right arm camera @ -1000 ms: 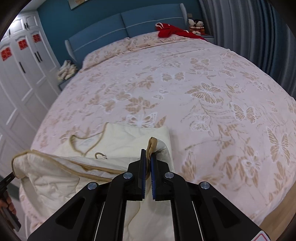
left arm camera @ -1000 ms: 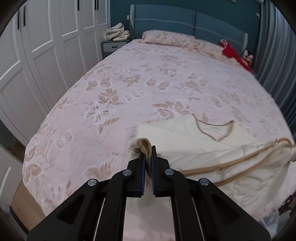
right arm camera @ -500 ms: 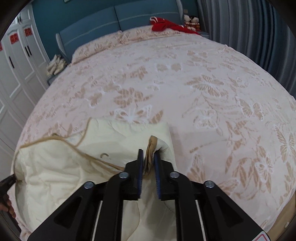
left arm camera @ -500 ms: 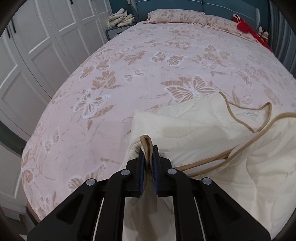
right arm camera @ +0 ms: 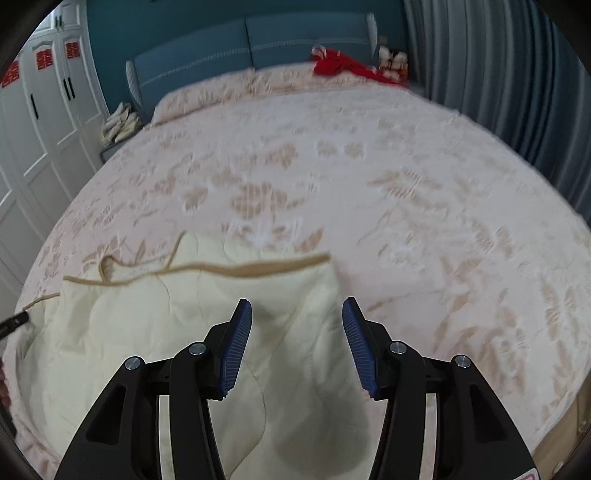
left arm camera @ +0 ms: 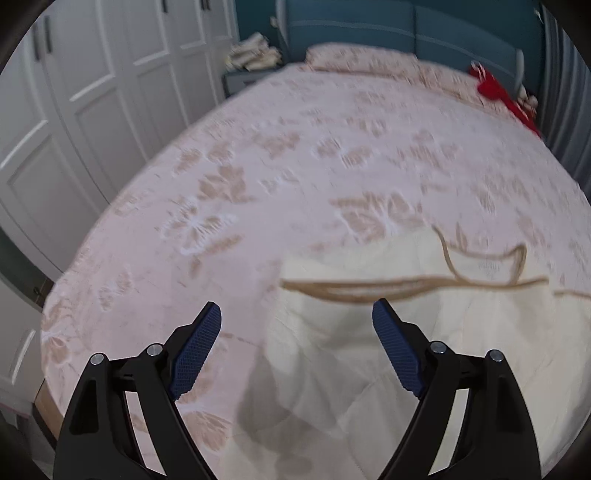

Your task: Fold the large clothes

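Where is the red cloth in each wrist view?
Left wrist: red cloth at upper right, by the headboard.
Right wrist: red cloth at top centre-right, by the headboard.
Shared landmark: blue headboard.

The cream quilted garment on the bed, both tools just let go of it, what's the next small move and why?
Probably lift both tools clear. The left tool and right tool have just been opening, nothing pinched, and the cream quilted garment lies folded with its tan-trimmed edge on top.
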A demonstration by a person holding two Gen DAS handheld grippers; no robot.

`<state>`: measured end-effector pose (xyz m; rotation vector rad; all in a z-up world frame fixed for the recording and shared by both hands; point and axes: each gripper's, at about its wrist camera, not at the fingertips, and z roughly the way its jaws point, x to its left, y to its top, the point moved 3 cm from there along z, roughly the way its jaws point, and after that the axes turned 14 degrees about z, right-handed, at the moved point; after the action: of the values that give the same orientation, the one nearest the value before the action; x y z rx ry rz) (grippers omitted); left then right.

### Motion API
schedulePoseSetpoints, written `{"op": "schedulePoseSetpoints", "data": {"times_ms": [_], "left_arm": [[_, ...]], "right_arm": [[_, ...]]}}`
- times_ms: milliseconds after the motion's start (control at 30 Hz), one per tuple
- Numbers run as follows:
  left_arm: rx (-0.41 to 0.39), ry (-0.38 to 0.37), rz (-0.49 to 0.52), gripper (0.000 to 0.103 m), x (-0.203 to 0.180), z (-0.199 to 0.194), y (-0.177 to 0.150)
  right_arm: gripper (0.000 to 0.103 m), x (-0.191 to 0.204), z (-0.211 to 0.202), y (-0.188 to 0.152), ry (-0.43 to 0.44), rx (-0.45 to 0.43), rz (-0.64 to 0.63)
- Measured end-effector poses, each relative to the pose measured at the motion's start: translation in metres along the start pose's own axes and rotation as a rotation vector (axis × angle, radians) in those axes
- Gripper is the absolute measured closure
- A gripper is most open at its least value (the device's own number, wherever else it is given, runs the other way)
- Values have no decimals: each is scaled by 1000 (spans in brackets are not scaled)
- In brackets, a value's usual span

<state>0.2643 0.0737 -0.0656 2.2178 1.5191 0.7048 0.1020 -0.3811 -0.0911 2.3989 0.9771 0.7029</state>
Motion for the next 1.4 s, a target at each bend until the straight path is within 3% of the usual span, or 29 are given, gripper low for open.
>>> {"op": "schedulePoseSetpoints", "data": {"times_ms": [67,133,200,233,300,400,567,1033,1400], "left_arm": [[41,-35,14,27,-9,15,-5],[75,-60,18,33,-14,27,-10],[91,-71,9,44,-15,34,-12],[100,-81,3,48,-14,38,-12],[108,-87,-3,75,-14,41,-11],[105,-68,17,93,-13,41,-4],[41,-15,34,95,-7,31,17],[120,54,109,93,-27,85,10],[95,122,148,91,-39,100,-1]], "right_arm": [[52,-3,14,0,-1,36,15],[61,-6,22,0,4,57,29],[85,-7,30,2,-2,81,35],[90,-7,34,3,3,93,38],[95,-5,35,6,7,86,31],[96,2,30,16,4,45,16],[97,7,36,32,-10,15,15],[95,-2,100,8,-102,100,-1],[94,-3,110,0,-111,80,-21]]}}
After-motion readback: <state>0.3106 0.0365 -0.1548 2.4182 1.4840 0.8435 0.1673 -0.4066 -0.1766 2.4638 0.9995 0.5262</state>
